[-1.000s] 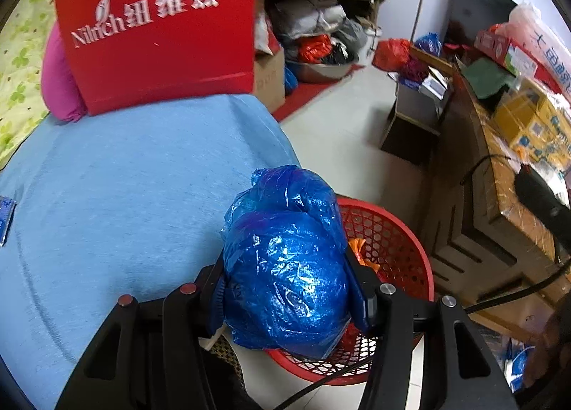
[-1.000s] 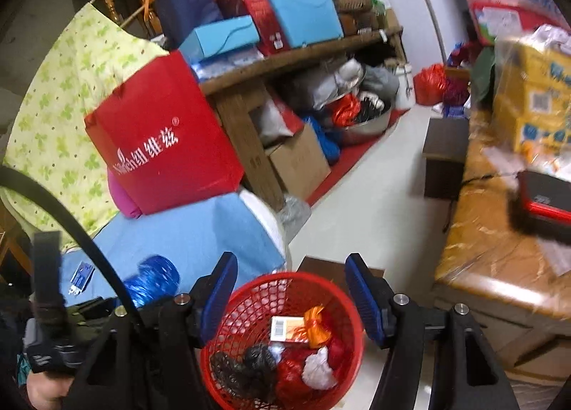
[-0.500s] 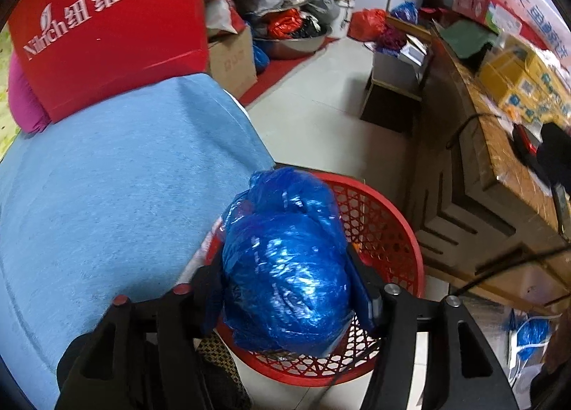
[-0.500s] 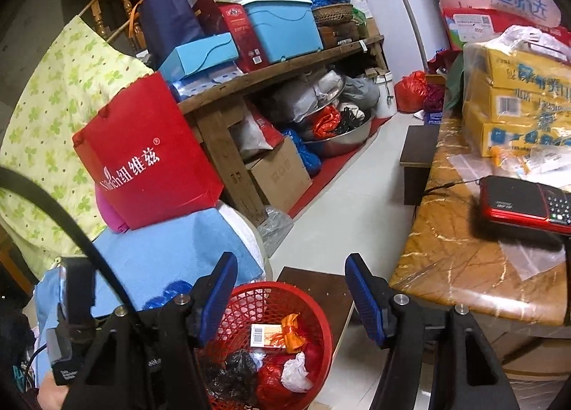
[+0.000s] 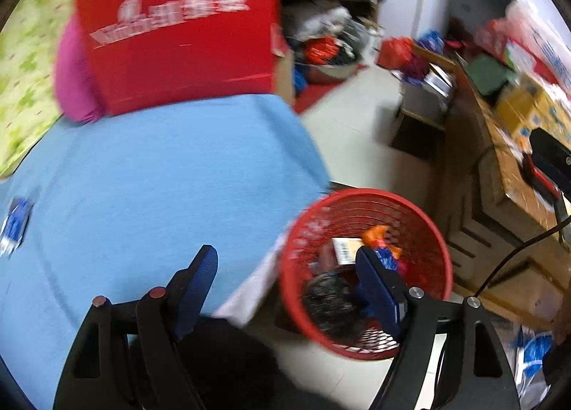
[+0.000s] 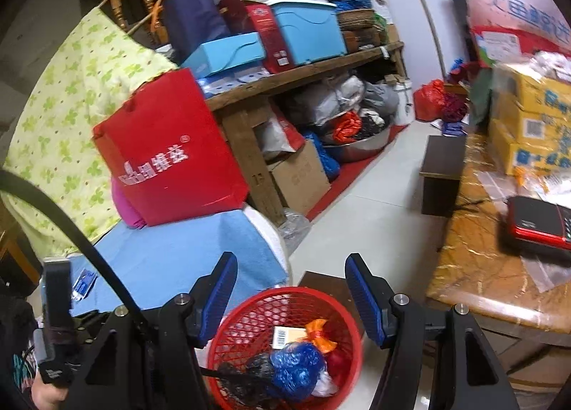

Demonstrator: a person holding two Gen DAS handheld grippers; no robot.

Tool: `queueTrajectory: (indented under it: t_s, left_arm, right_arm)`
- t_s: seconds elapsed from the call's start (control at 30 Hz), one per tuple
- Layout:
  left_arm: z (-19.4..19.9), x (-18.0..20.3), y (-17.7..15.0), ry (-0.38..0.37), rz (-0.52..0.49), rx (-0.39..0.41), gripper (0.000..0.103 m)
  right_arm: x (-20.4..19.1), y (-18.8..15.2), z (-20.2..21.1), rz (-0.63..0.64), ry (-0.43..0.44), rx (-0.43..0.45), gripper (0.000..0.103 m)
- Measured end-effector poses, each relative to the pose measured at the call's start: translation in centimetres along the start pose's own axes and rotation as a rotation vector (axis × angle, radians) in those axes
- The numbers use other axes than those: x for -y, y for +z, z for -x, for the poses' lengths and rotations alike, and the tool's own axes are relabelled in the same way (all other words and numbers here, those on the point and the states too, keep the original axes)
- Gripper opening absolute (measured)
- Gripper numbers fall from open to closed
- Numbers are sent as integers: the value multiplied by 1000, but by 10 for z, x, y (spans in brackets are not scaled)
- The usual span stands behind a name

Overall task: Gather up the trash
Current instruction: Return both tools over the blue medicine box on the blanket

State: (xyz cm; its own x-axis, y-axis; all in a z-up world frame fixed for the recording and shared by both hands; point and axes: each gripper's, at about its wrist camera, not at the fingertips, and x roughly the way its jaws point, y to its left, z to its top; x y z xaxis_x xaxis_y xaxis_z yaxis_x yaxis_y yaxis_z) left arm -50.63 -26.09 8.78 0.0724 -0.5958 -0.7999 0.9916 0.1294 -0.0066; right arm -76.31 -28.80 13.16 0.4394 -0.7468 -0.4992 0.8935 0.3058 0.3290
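Note:
A red mesh basket [image 5: 433, 231] stands on the floor beside the blue-covered seat [image 5: 150, 174]. It also shows in the right wrist view [image 6: 249, 324]. A crumpled blue plastic bag [image 6: 294, 363] lies inside it among black, orange and white trash. My left gripper [image 5: 285, 278] is open and empty, above the seat edge and the basket. My right gripper [image 6: 291, 292] is open and empty, above the basket. A small blue packet [image 5: 14, 220] lies on the seat at the left; it also shows in the right wrist view [image 6: 84, 283].
A red paper bag [image 6: 171, 153] and a pink cushion [image 5: 73, 74] stand at the back of the seat. A cluttered wooden shelf [image 6: 303, 70] is behind. A brown table [image 6: 481, 249] with boxes and a red device [image 6: 539, 224] is at the right.
My left gripper has opened and let the blue bag drop into the basket, then swung left over the seat. My right gripper stays open above the basket.

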Motion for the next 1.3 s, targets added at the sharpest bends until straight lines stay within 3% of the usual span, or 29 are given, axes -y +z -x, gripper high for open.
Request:
queueTrajectory:
  t_s: [0.53, 0.77, 0.9, 1.1, 1.3]
  left_arm:
    - [71, -210, -92, 266, 350, 56, 82]
    - [76, -285, -129, 383, 476, 62, 82]
    - [75, -332, -150, 456, 572, 81, 82]
    - [79, -375, -175, 551, 719, 110, 82]
    - [94, -391, -188, 637, 792, 154, 82]
  right_arm:
    - [-179, -8, -36, 280, 261, -89, 75]
    - [-262, -29, -62, 369, 409, -212, 79]
    - [-308, -46, -83, 413, 449, -282, 79]
    - [-391, -80, -126, 529, 484, -365, 79]
    - [-488, -128, -184, 690, 496, -437, 79]
